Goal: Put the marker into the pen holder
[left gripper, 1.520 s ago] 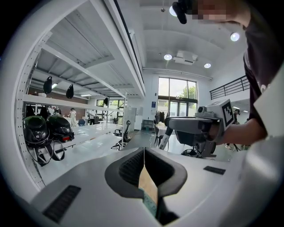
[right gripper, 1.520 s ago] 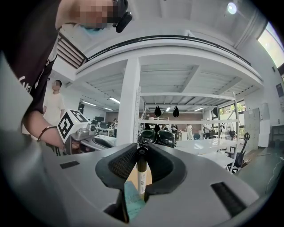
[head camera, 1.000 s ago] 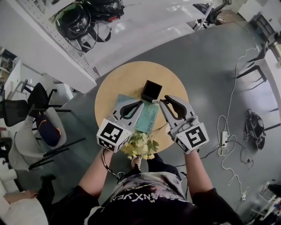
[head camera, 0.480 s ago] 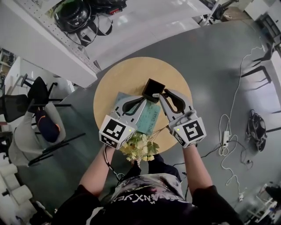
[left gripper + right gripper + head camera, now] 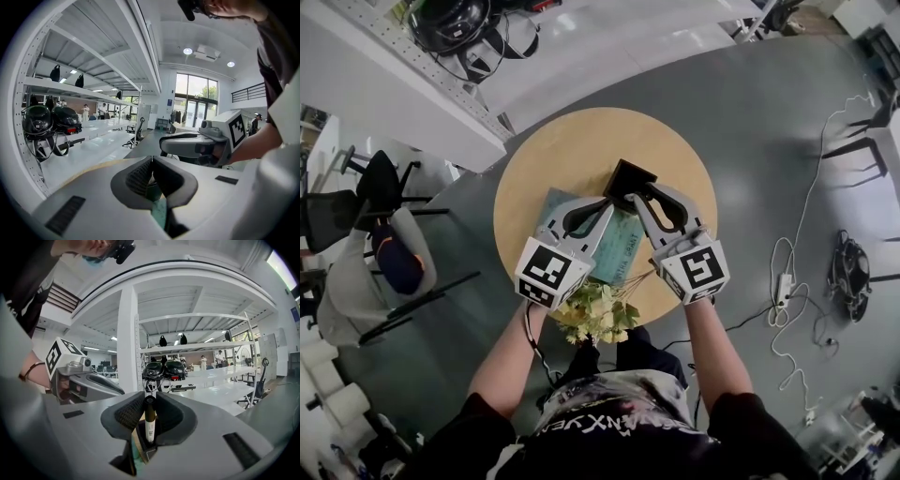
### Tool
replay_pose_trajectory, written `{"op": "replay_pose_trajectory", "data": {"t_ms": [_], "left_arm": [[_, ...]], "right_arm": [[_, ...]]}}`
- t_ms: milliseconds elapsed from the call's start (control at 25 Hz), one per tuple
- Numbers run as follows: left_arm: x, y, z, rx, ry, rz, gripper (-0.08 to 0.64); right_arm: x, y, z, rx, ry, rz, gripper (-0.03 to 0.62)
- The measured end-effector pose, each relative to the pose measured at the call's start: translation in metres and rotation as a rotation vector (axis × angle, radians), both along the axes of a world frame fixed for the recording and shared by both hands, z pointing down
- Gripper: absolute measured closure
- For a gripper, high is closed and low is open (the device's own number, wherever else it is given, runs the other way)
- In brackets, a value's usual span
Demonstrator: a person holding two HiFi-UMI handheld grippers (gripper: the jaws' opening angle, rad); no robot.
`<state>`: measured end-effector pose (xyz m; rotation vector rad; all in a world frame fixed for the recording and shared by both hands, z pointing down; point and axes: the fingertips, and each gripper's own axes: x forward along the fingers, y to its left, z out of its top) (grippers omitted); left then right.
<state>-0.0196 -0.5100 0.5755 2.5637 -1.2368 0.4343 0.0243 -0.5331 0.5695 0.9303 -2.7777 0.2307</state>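
A black square pen holder [image 5: 630, 174] stands near the middle of the round wooden table [image 5: 546, 161]. My right gripper [image 5: 637, 194] has its tips at the holder's near edge. It is shut on a marker [image 5: 149, 425] with a white body and a black cap, held upright. The holder's open top [image 5: 146, 449] lies just beneath the marker. In the head view the jaws hide the marker. My left gripper [image 5: 607, 200] sits just left of the holder over a teal book. Its tips [image 5: 151, 160] meet, and I see nothing between them.
A teal book [image 5: 617, 242] lies on the table under both grippers. A bunch of pale flowers [image 5: 598, 314] sits at the near edge. White shelving with black helmets [image 5: 450, 23] stands beyond the table. Chairs [image 5: 384, 216] are at left and cables [image 5: 787, 277] at right.
Both grippers have moved forward toward the pen holder. The right gripper's tips, with the marker, now reach the holder's near edge.
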Motion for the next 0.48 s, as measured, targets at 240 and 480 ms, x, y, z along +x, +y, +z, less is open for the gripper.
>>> {"op": "replay_pose_trajectory", "data": {"t_ms": [240, 480], "left_arm": [[0.002, -0.005, 0.014, -0.020, 0.005, -0.005, 0.534], [0.006, -0.005, 0.024, -0.040, 0.010, -0.006, 0.534]], "right_arm": [[-0.001, -0.006, 0.024, -0.014, 0.036, 0.003, 0.514], [-0.001, -0.008, 0.047, -0.031, 0.083, 0.013, 0.514]]}}
